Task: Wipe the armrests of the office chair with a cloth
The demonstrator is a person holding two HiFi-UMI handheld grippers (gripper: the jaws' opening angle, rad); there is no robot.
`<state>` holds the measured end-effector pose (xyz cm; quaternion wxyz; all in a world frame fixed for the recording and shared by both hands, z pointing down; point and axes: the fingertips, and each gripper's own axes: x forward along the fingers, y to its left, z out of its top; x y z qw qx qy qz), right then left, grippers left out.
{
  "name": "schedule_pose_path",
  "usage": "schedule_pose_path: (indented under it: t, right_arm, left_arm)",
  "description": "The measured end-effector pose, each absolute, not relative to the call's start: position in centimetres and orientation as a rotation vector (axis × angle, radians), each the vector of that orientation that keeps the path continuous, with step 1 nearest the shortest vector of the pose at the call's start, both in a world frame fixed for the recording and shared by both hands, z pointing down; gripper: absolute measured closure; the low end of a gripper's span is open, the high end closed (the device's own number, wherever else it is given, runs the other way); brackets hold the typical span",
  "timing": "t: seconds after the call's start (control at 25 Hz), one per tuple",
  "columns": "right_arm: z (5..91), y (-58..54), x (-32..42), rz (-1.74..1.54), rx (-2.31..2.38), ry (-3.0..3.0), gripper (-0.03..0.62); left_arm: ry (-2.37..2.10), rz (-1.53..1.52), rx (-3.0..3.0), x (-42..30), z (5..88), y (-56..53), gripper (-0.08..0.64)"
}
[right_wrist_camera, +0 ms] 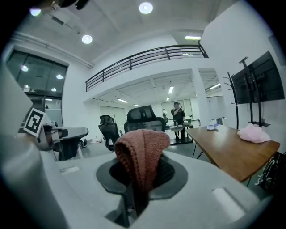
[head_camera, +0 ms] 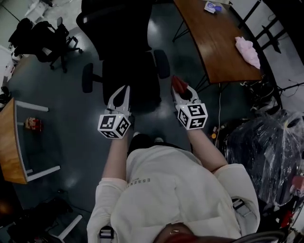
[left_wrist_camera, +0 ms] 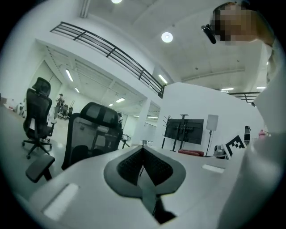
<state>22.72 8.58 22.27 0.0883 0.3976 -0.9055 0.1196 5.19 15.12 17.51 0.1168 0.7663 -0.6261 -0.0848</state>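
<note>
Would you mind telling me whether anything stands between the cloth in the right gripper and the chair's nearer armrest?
Nothing visible does. The right gripper holds the cloth just short of the office chair's nearer armrest, with only floor showing between them in the head view.

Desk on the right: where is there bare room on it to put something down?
Most of the desk is bare. The whole stretch between the small white item at its far end and the pink cloth by its right edge is free, and so is the near end. The floor past that near end is crowded, with cables and a plastic-wrapped bundle.
</note>
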Motion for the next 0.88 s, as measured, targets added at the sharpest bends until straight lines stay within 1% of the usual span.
schedule_pose_path:
  t: [0.32,0.52,0.88]
  right_arm:
    - [21.2,14.2,22.1,0.316,1.134,-2.738,0.537]
    - [20.4,19.1,21.1,0.231,1.152,-2.735,0.537]
    - [21.1,32.1,18.8,0.181,1.118,-2.707,0.537]
  left_arm:
    - [-1.921,-0.298,2.267,4.1,13.9,21.5,0.545]
    - [-1.918,-0.311,2.250,3.1,14.7,27.0,0.545]
    - [-1.899,-0.277,2.238,1.5,15.7,39.8,0.545]
